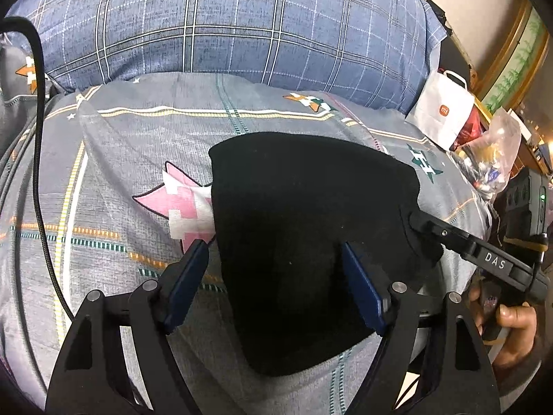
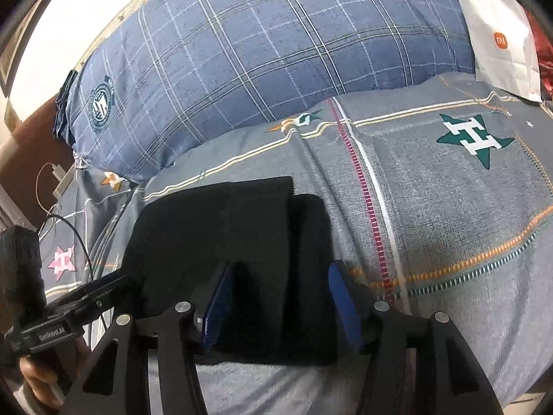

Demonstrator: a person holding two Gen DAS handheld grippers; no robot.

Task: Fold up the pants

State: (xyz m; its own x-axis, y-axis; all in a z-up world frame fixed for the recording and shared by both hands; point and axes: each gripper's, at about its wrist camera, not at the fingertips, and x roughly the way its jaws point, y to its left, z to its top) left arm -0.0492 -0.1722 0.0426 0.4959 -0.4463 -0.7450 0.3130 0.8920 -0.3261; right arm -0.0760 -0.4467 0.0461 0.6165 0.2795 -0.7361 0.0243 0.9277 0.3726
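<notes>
The black pants [image 1: 304, 228] lie folded into a compact block on the grey patterned bed cover [image 1: 138, 159]. They also show in the right wrist view [image 2: 242, 228]. My left gripper [image 1: 273, 259] is open and hovers over the near left part of the pants, its blue pads apart. My right gripper [image 2: 280, 283] is open above the pants' right edge. The right gripper shows in the left wrist view [image 1: 425, 224] at the pants' right edge. The left gripper shows in the right wrist view [image 2: 117, 285] at the pants' left edge.
A blue plaid duvet [image 1: 242, 24] is heaped behind the pants. A white paper bag [image 1: 442, 110] and a clear plastic bag [image 1: 490, 159] sit at the bed's right side. A black cable [image 1: 38, 138] runs down the left. A charger [image 2: 57, 173] lies at far left.
</notes>
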